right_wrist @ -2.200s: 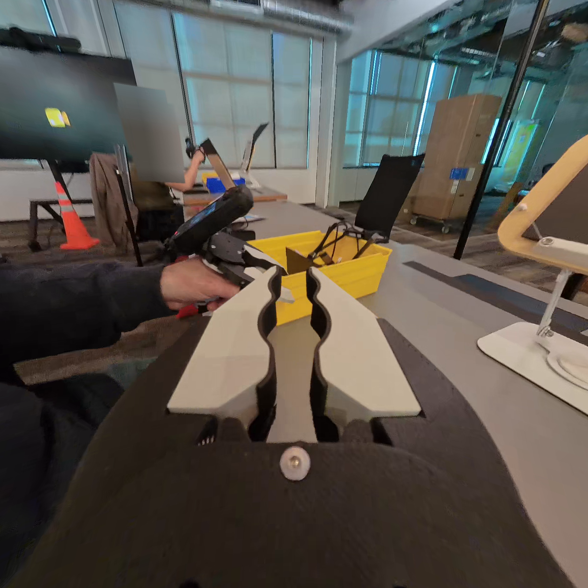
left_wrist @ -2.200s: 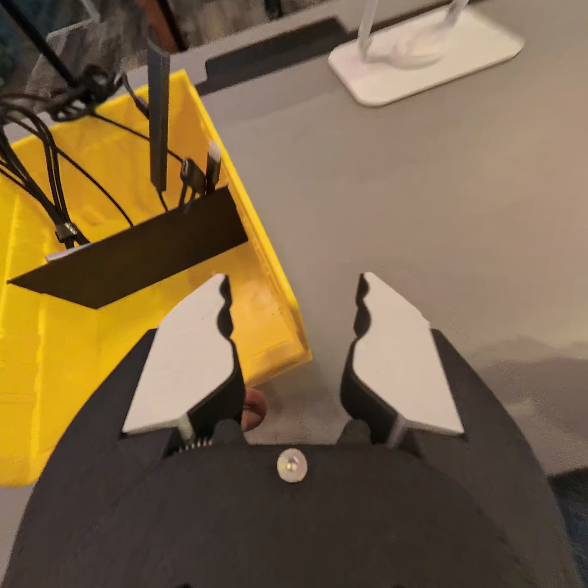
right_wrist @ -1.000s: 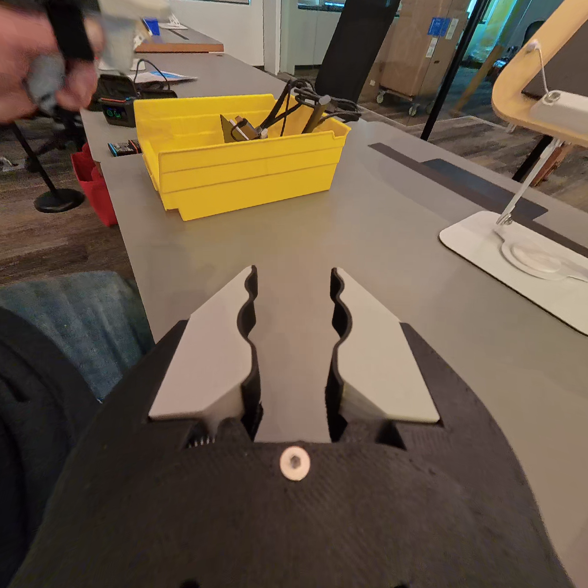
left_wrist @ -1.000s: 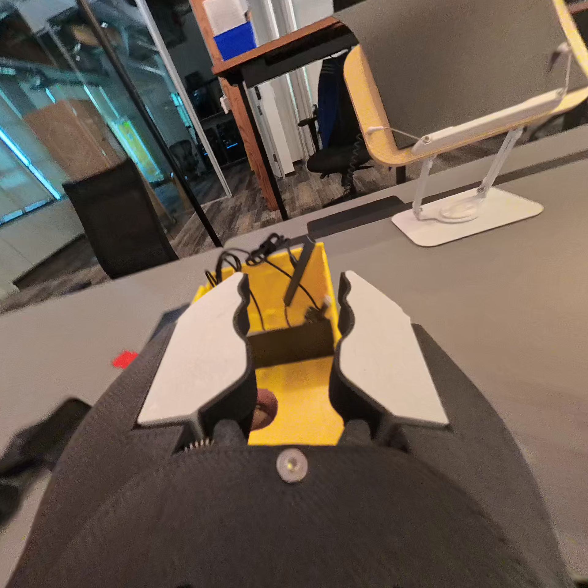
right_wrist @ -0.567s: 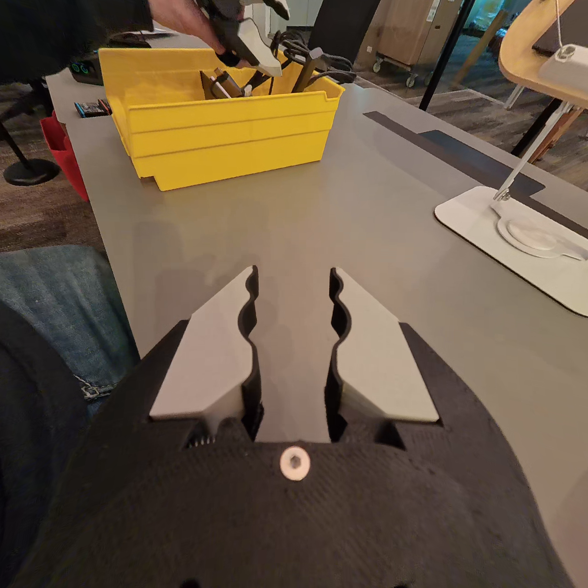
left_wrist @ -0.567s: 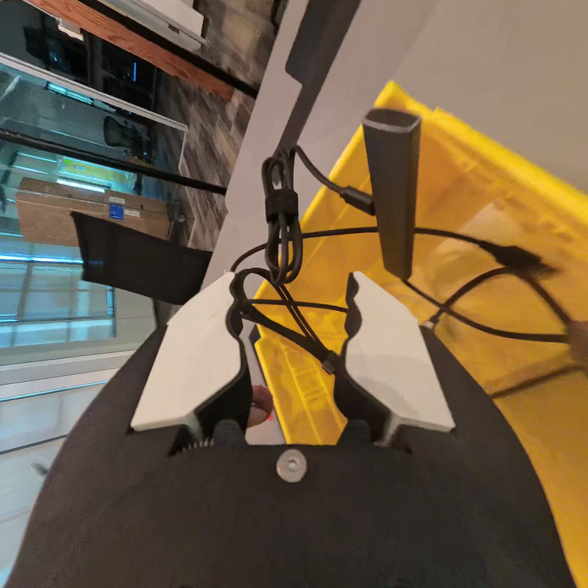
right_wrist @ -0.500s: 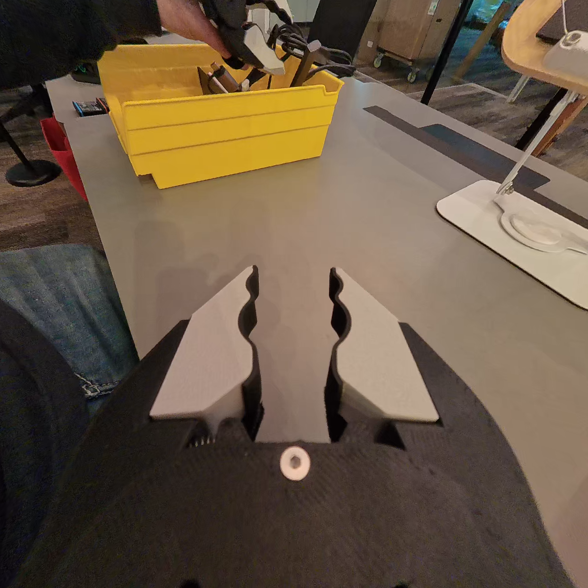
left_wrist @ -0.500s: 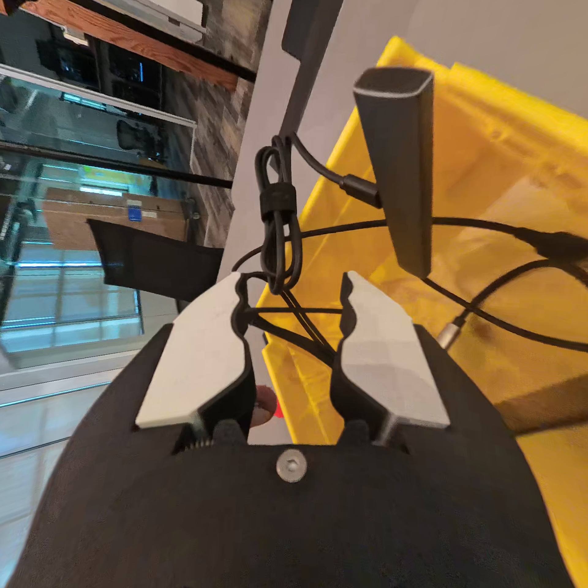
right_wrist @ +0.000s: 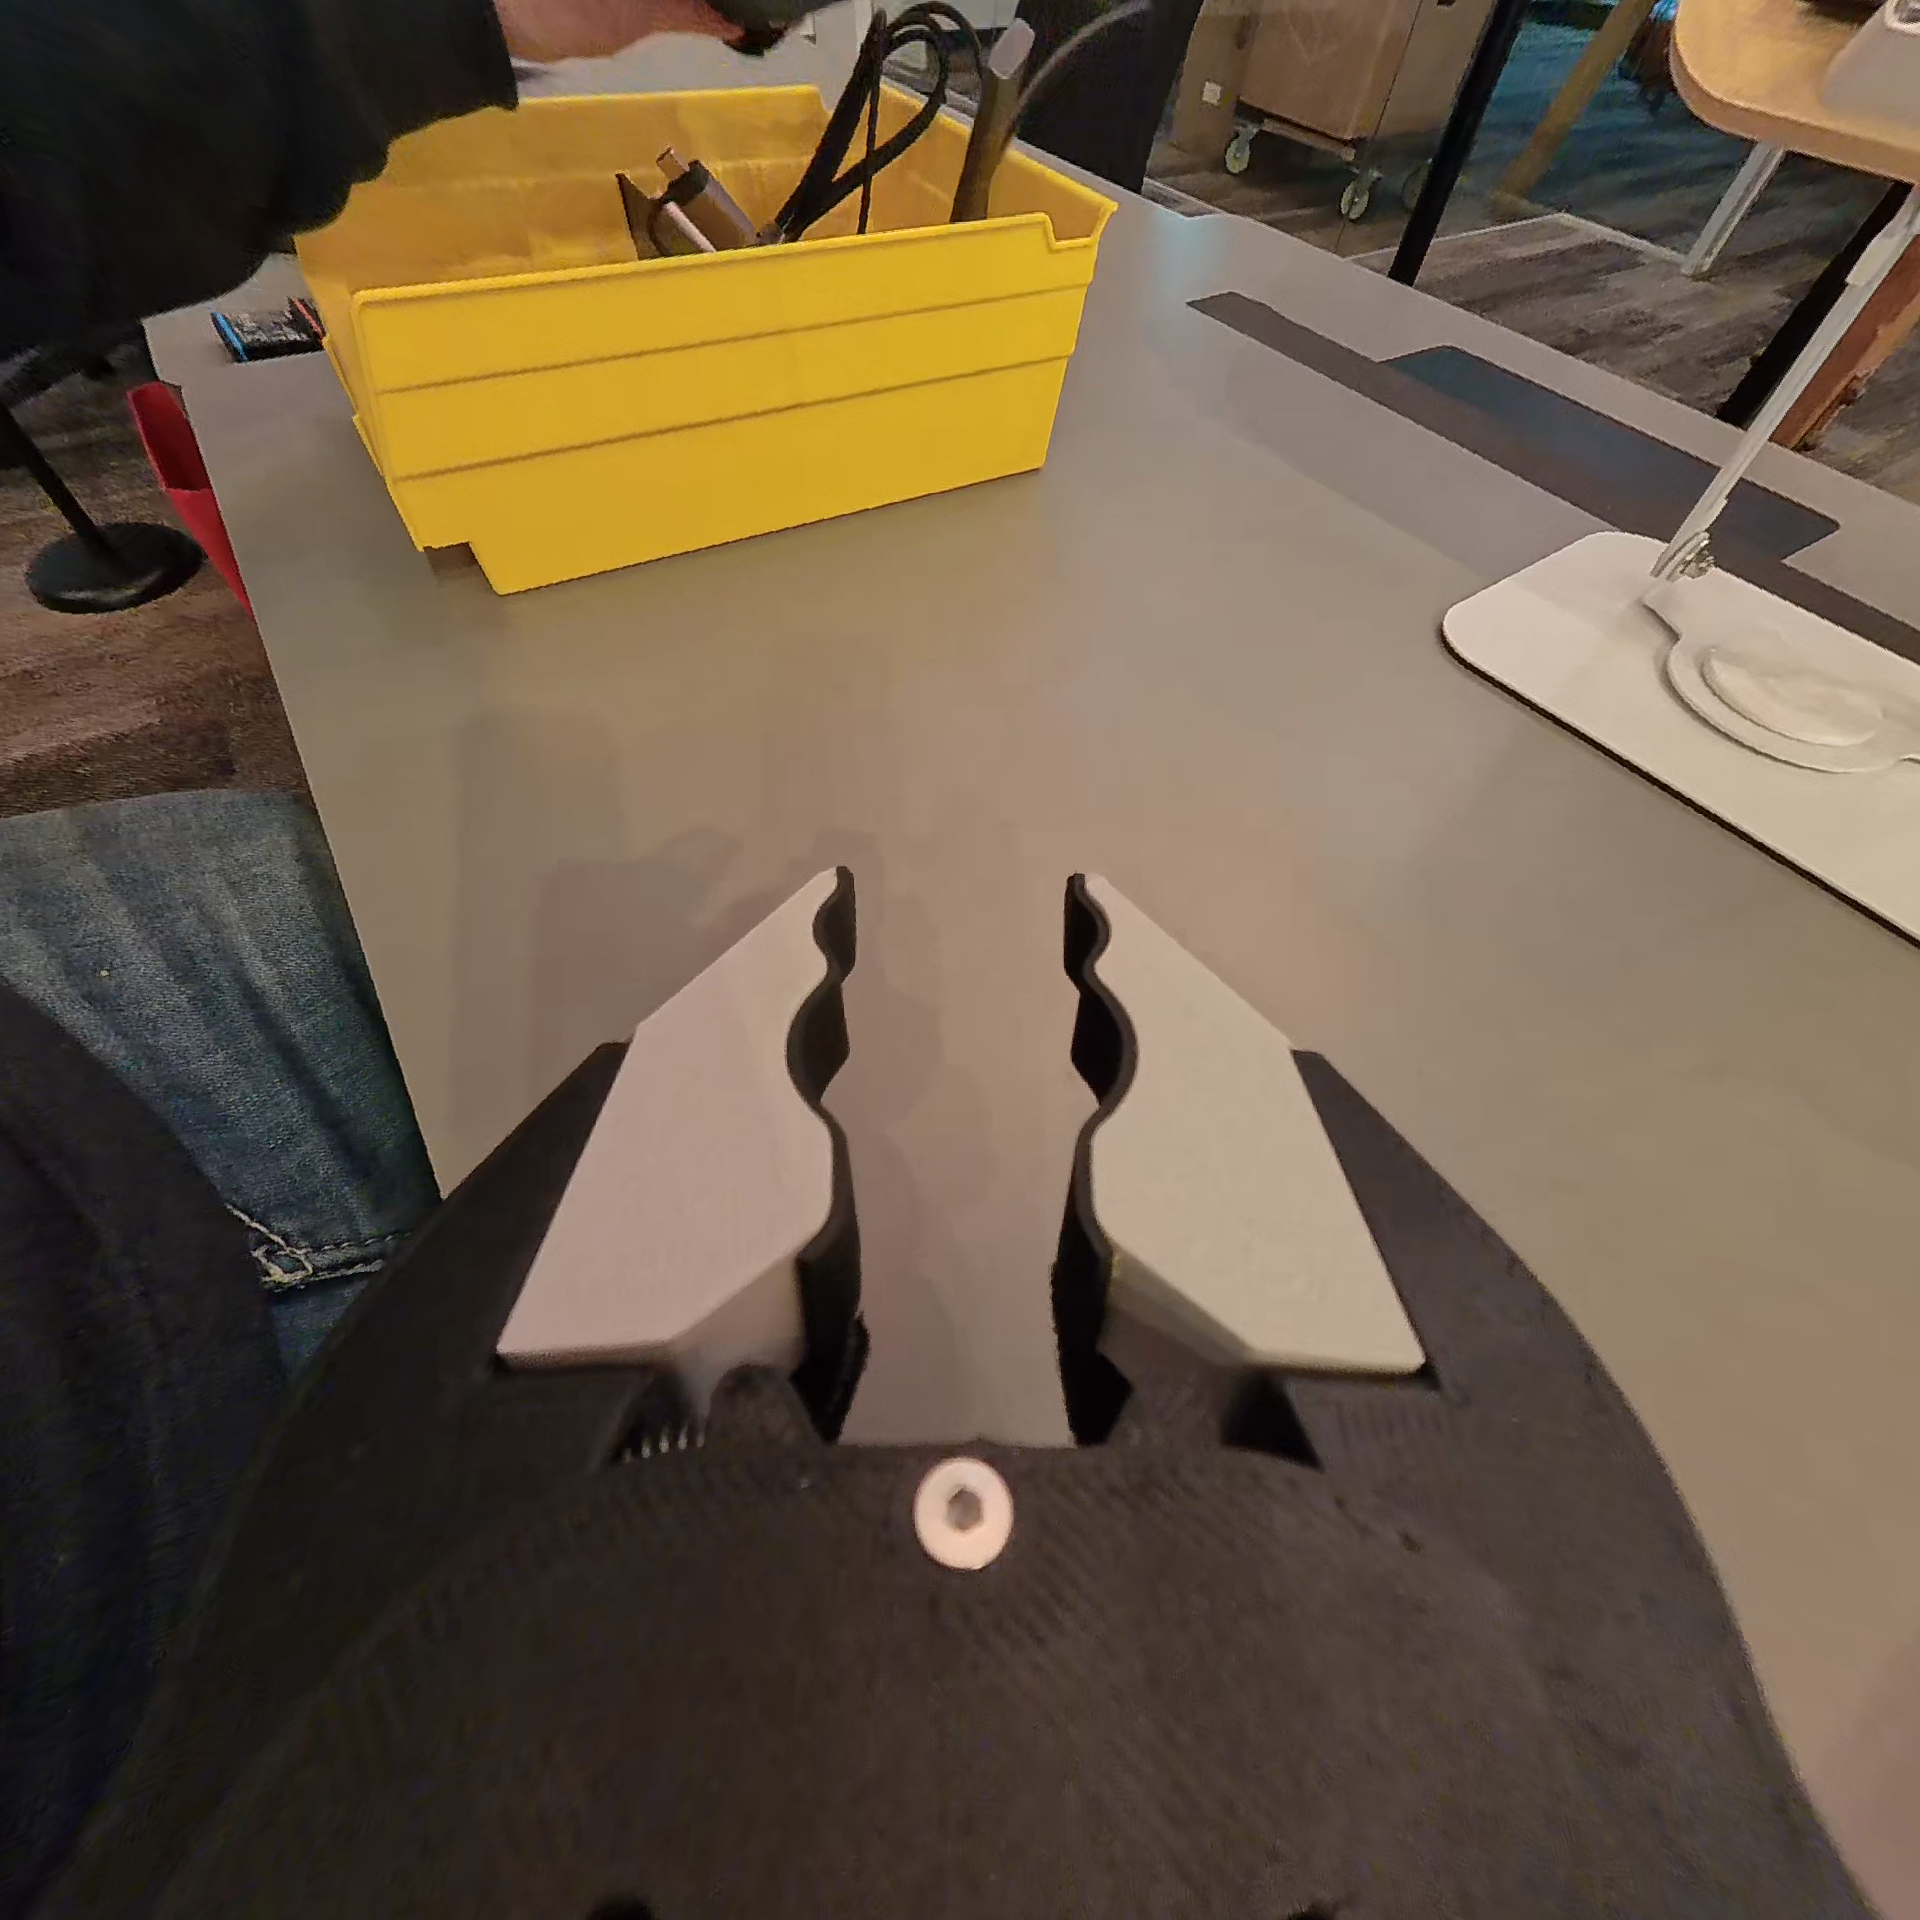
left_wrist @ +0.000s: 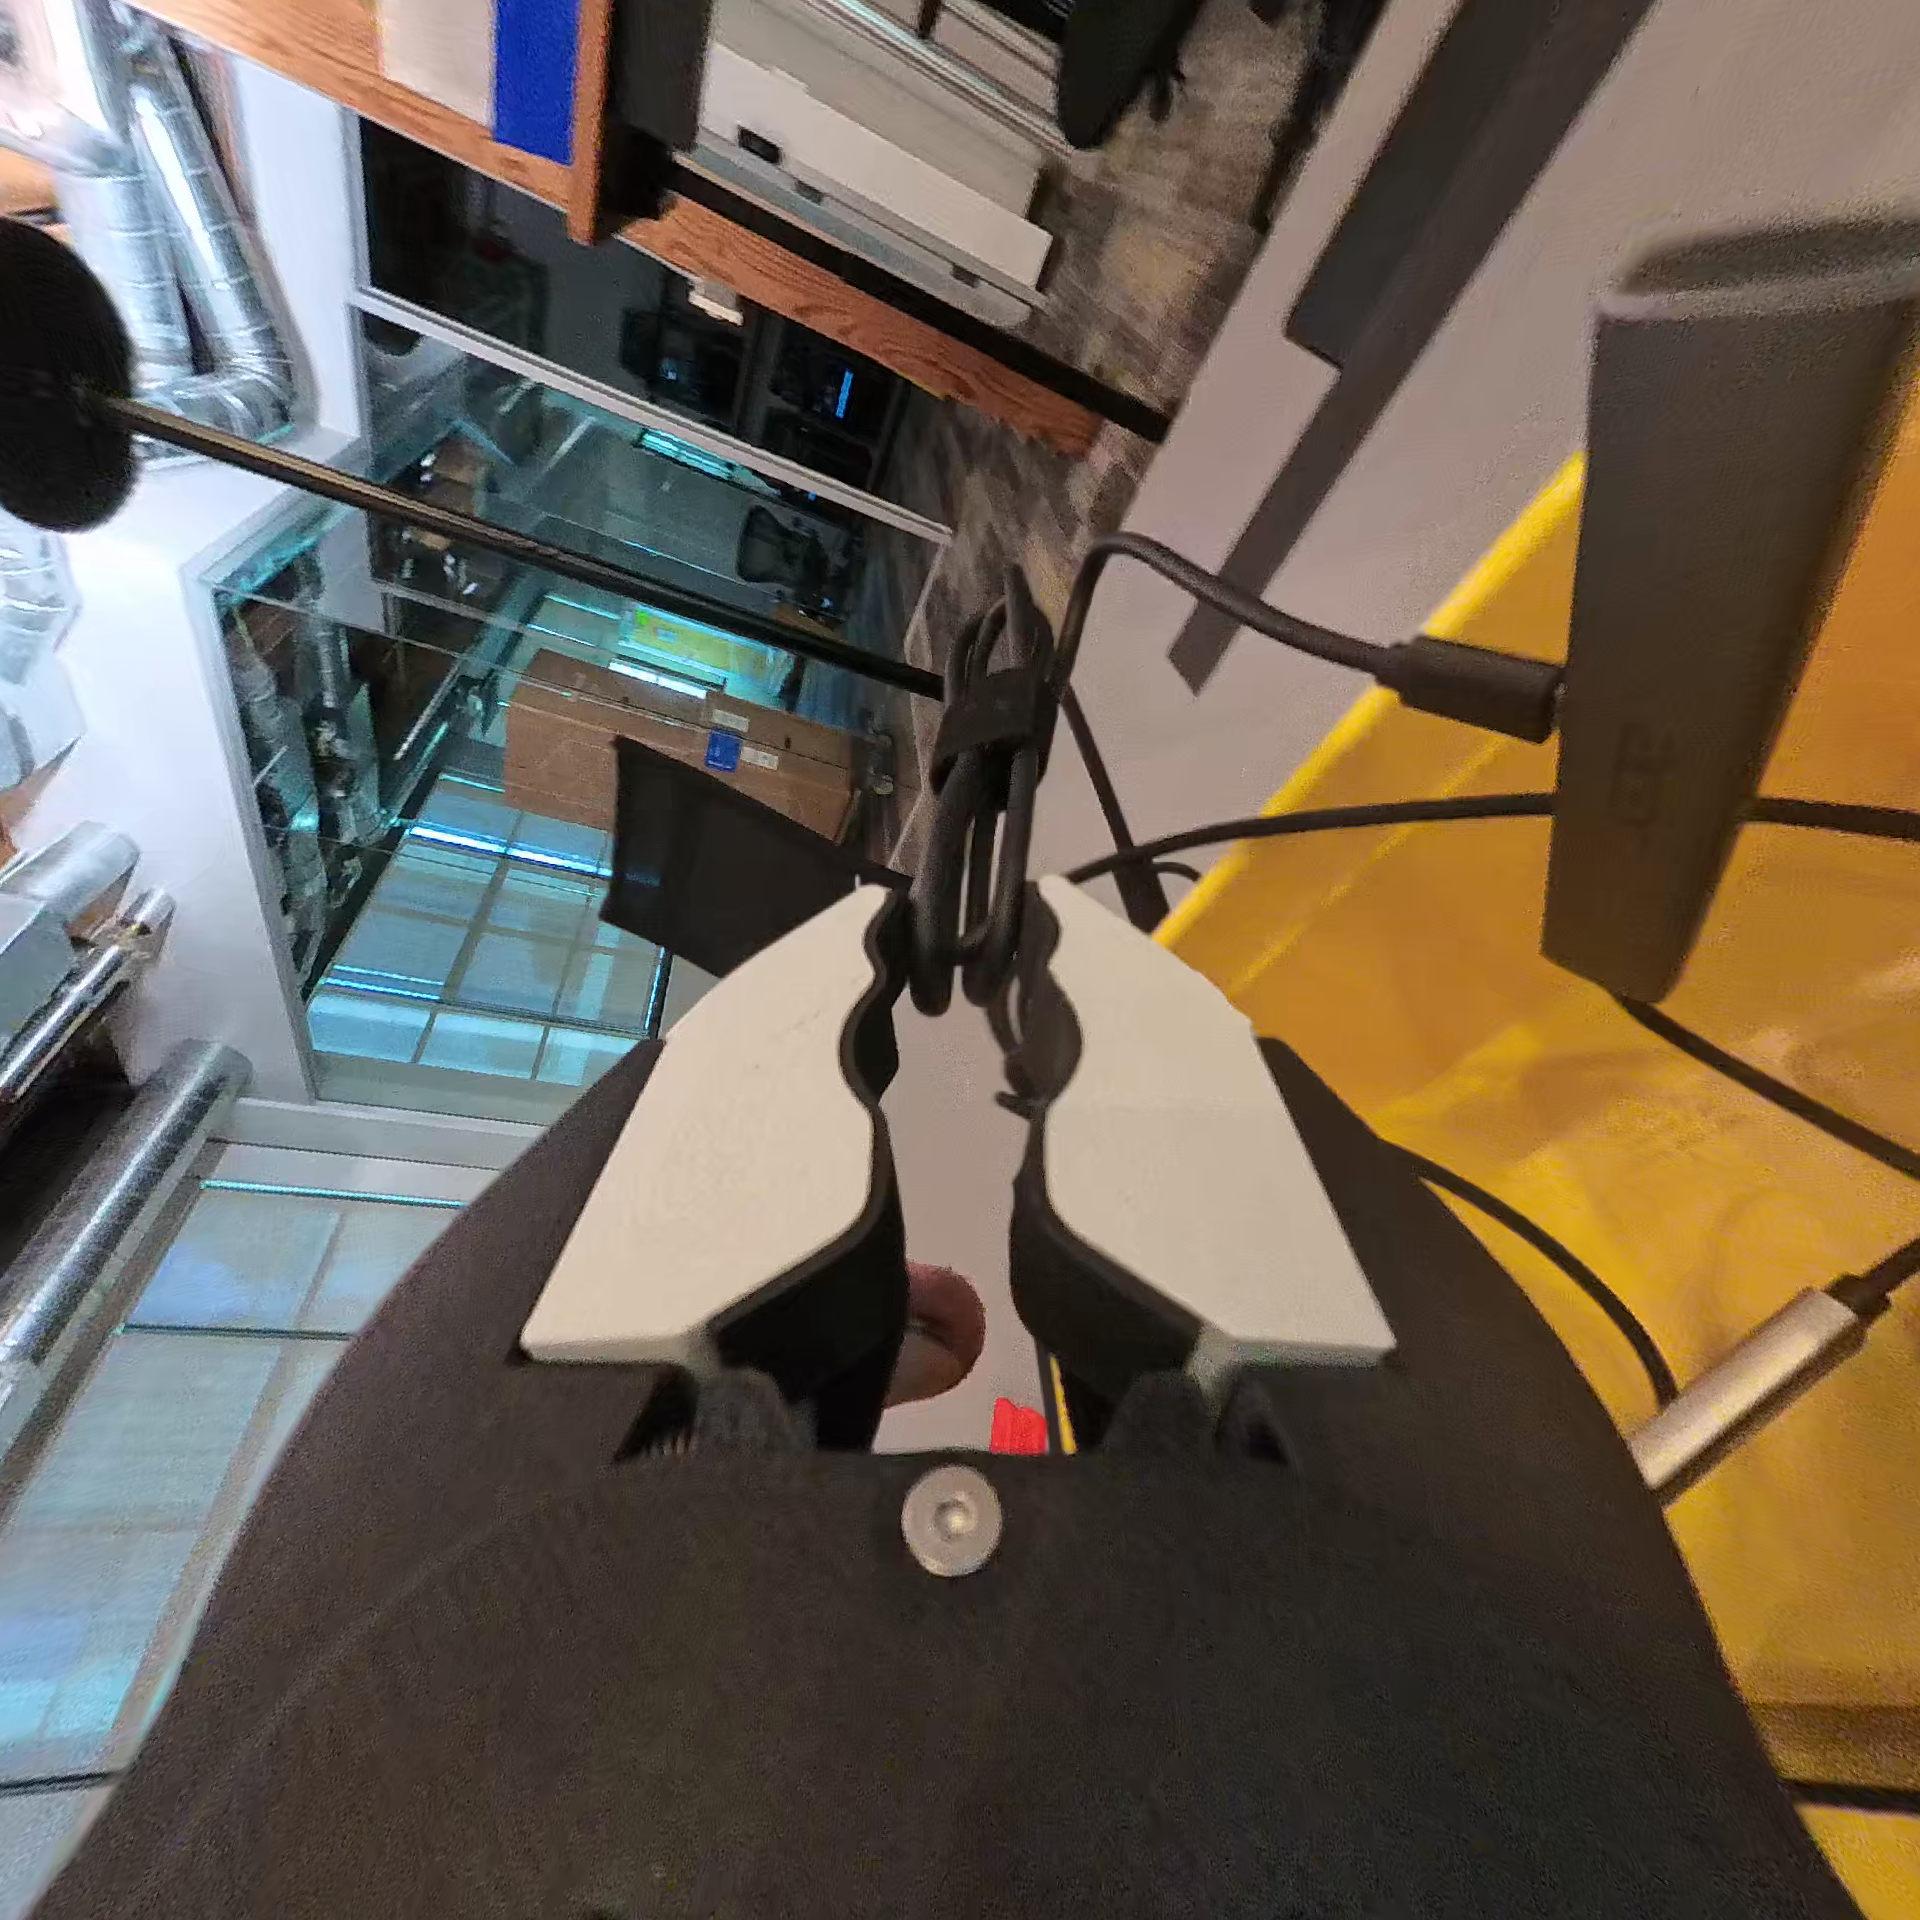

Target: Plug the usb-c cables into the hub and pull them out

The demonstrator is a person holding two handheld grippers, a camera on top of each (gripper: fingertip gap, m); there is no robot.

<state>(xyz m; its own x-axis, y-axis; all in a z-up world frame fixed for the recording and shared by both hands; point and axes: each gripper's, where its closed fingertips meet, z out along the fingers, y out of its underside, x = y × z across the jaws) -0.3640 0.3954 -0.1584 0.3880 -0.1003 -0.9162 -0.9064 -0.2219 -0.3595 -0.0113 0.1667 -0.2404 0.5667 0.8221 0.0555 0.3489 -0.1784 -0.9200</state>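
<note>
A yellow bin (right_wrist: 727, 395) stands at the far left of the grey table (right_wrist: 1143, 779). In it are black USB-C cables (right_wrist: 883, 125) and a grey bar-shaped hub (right_wrist: 992, 125) that stick up above the rim. In the left wrist view my left gripper (left_wrist: 961, 935) is shut on the strapped bundle of black cable (left_wrist: 987, 769) at its tips, over the bin's edge (left_wrist: 1351, 727). The hub (left_wrist: 1714, 623) hangs to the right with one cable plugged into its side. A silver plug (left_wrist: 1745, 1382) lies lower right. My right gripper (right_wrist: 961, 904) is open and empty, low over the table.
A white stand base (right_wrist: 1662, 665) sits at the right, and a dark strip (right_wrist: 1507, 436) runs along the table behind it. A small device (right_wrist: 265, 327) and a red object (right_wrist: 187, 468) are left of the bin. A jeans-clad leg (right_wrist: 187, 987) is at the table's near edge.
My left gripper has swung over the bin, moved up to the cable bundle and closed on it. The cables and hub stand higher above the rim. The right gripper stays open, about in place.
</note>
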